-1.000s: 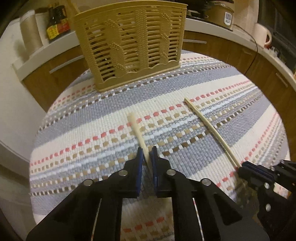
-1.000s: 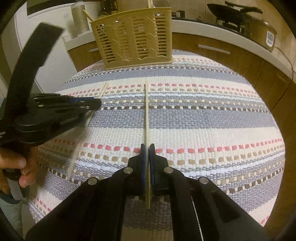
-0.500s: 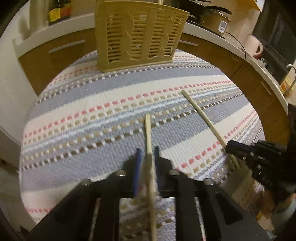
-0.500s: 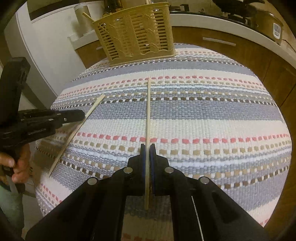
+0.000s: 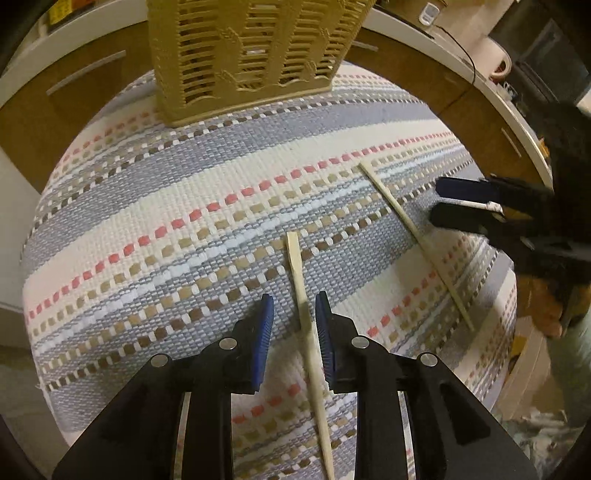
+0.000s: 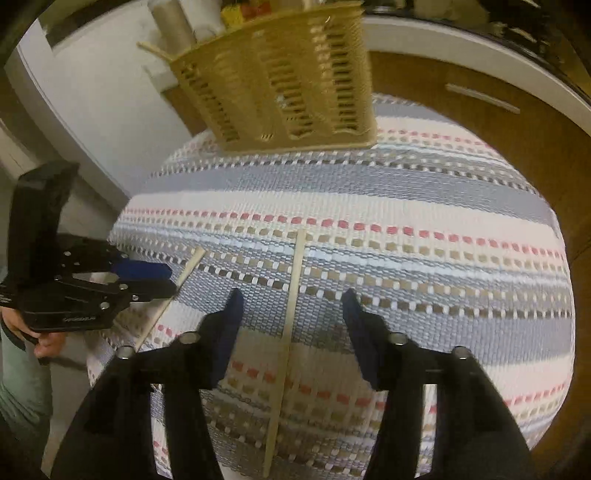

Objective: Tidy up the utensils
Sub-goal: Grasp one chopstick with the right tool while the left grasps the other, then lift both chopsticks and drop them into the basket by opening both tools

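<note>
Two pale wooden chopsticks lie on a striped woven mat [image 5: 184,206]. One chopstick [image 5: 301,291] lies between the spread fingers of my left gripper [image 5: 294,304], which is open and not holding it. The other chopstick [image 6: 291,295] lies between the wide-spread fingers of my right gripper [image 6: 291,299], also open. Each view shows the other side: the right gripper [image 5: 452,203] beside its chopstick [image 5: 413,232], and the left gripper [image 6: 147,277] beside its chopstick [image 6: 173,288]. A tan slotted utensil basket [image 5: 251,51] stands upright at the mat's far edge, also in the right wrist view [image 6: 280,81].
Wooden cabinets with a white countertop [image 5: 436,40] curve behind the mat. A rice cooker and a kettle [image 5: 495,59] stand on the counter at the right. Bottles and a roll [image 6: 177,22] stand behind the basket. The mat's near edge drops off close below both grippers.
Both grippers were shut on their chopsticks and have opened. The chopsticks now lie flat on the mat. Both grippers have risen and tilted down, nearer the basket.
</note>
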### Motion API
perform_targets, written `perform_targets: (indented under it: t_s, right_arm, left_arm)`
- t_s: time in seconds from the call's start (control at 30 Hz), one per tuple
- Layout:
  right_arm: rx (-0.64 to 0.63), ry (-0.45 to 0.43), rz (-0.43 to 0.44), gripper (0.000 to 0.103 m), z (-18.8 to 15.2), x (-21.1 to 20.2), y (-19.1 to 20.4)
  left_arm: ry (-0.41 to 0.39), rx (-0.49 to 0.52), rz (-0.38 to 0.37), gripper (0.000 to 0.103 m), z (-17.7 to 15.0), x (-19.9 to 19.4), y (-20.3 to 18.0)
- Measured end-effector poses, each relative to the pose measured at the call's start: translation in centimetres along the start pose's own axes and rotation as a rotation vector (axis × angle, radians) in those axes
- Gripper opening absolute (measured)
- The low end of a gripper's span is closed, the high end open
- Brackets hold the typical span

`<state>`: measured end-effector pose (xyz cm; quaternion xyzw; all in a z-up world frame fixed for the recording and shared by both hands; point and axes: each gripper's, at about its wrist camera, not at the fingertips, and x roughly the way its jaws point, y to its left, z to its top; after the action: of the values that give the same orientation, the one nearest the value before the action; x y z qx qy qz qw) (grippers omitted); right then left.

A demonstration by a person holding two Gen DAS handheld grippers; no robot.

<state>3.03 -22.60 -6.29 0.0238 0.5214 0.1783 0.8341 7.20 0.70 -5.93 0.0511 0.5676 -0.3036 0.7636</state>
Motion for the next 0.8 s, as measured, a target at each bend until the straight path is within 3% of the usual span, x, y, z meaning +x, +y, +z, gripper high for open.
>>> perform_targets:
  t_s: [0.13, 0.37, 0.47, 0.6, 0.63, 0.67, 0.73, 0.8]
  right_arm:
    - [0.024, 0.123, 0.029, 0.023, 1.7, 2.1, 0.0]
    - [-0.034, 0.246, -0.058, 0.023, 3.6, 4.2, 1.6]
    - [-0.088, 0.264, -0.144, 0.013, 3.9, 4.6, 2.6]
    - [-0.127, 0.266, -0.199, 0.006, 3.9, 4.9, 3.6]
    - [-0.129, 0.262, -0.201, 0.005, 3.9, 4.9, 3.7]
    - [-0.129, 0.256, -0.203, 0.005, 3.9, 4.9, 3.7]
    - [-0.123, 0.244, -0.193, 0.005, 3.8, 4.8, 3.7]
    - [-0.103, 0.234, -0.158, 0.004, 3.1, 4.2, 3.3]
  left_arm:
    - [0.043, 0.021, 0.017, 0.022, 0.7, 0.5, -0.4]
    - [0.113, 0.093, 0.089, 0.023, 2.7, 2.2, -2.8]
    - [0.13, 0.115, 0.137, 0.024, 3.0, 3.0, -4.3]
    - [0.109, 0.165, 0.247, 0.02, 2.5, 3.8, -6.6]
    - [0.102, 0.172, 0.263, 0.017, 2.3, 3.9, -7.1]
    - [0.088, 0.16, 0.263, 0.006, 2.3, 4.0, -7.5]
    - [0.051, 0.145, 0.322, 0.004, 2.1, 4.1, -7.8]
    - [-0.004, 0.125, 0.292, 0.004, 2.2, 3.8, -8.0]
